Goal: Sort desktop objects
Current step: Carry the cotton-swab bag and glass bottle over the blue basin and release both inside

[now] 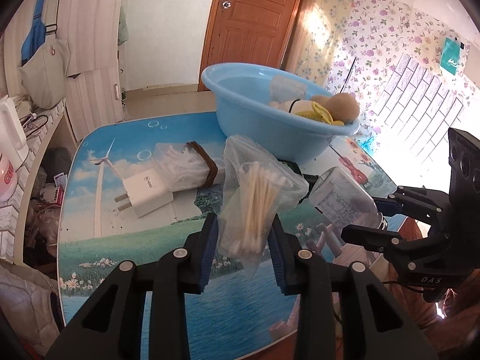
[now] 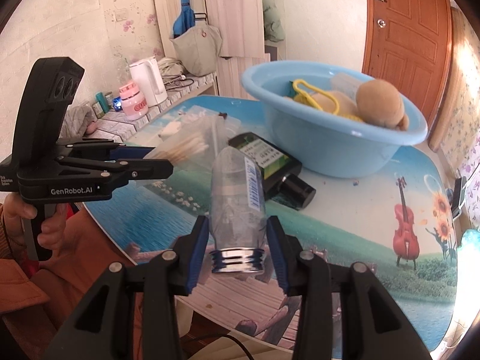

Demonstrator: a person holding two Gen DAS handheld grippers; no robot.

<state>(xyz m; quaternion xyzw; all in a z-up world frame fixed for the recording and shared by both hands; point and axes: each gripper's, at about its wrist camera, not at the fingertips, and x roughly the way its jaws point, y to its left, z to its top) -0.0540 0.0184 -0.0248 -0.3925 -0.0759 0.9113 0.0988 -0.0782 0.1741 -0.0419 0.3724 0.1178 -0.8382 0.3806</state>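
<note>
My left gripper (image 1: 243, 247) is shut on a clear plastic bag of cotton swabs (image 1: 258, 207) and holds it above the table; the bag also shows in the right wrist view (image 2: 189, 147). My right gripper (image 2: 238, 247) is shut on a clear bottle (image 2: 237, 201) with a silver threaded neck, lifted off the table; the bottle also shows in the left wrist view (image 1: 345, 198). A light blue basin (image 1: 270, 111) stands at the back of the table and holds a tan plush toy (image 2: 379, 102), a yellow cord and other small things.
A white plug charger (image 1: 147, 190) and a banded box of white floss picks (image 1: 186, 166) lie on the left of the picture-printed table (image 1: 126, 240). A black and green bottle (image 2: 270, 162) lies beside the basin. A kettle (image 2: 148, 81) stands on the side counter.
</note>
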